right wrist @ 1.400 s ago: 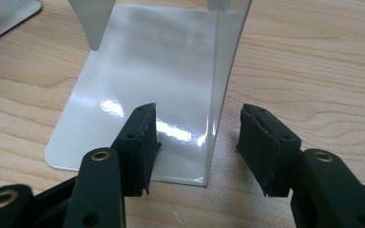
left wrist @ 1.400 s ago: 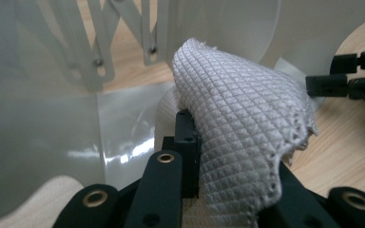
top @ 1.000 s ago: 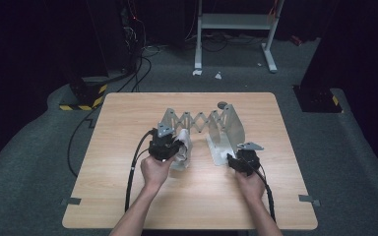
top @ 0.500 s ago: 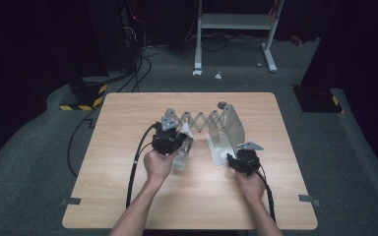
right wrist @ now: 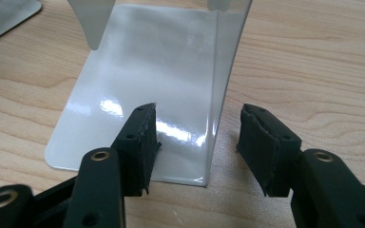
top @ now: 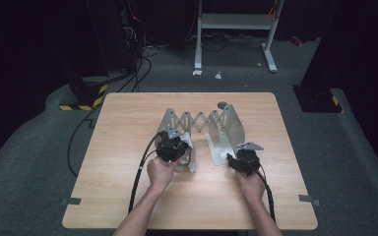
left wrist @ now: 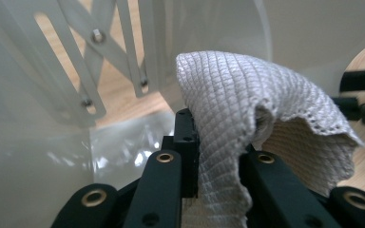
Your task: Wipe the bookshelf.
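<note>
Left gripper view has the left gripper's jaws clamped on a grey cloth against the folding metal rack mid-surface; wiping seems underway, unfinished. Right gripper jaws stand apart, straddling the rack's end plate.

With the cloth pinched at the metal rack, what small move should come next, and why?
Probably wipe the left tool and its grey waffle-weave cloth along the left plate of the silver expanding metal rack. The cloth is clamped and sits right at that plate, while the right tool straddles the right plate's upright edge, open, seemingly to steady it.
</note>
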`<state>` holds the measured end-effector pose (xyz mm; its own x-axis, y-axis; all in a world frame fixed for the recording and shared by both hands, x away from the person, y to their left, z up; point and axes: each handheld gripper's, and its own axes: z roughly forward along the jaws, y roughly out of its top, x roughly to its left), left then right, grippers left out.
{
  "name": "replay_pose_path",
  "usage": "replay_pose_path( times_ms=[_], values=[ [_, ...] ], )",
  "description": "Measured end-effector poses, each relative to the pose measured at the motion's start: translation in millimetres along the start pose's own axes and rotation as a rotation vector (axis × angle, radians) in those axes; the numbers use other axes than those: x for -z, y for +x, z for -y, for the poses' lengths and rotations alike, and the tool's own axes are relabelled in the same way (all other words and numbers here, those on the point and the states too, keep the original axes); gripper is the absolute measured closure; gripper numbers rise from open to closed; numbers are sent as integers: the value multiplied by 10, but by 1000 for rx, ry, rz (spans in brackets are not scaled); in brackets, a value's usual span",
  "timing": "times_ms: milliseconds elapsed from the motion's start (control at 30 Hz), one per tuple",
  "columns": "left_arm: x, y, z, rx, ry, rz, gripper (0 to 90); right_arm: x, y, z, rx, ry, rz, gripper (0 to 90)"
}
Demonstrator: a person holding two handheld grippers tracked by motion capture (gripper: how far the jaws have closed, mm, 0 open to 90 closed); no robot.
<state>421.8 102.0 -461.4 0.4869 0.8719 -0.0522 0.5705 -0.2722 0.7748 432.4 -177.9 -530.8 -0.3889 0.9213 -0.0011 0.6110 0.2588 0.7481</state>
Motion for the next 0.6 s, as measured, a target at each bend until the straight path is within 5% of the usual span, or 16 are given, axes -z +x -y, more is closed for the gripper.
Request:
replay_pose_path(
  times_ms=[300,600],
  values=[
    [-138,46,111,24,35,-5,806,1,2,0,-1,2,1,474],
    [128,68,-50,48,-60,21,809,1,2,0,0,2,1,474]
  ],
)
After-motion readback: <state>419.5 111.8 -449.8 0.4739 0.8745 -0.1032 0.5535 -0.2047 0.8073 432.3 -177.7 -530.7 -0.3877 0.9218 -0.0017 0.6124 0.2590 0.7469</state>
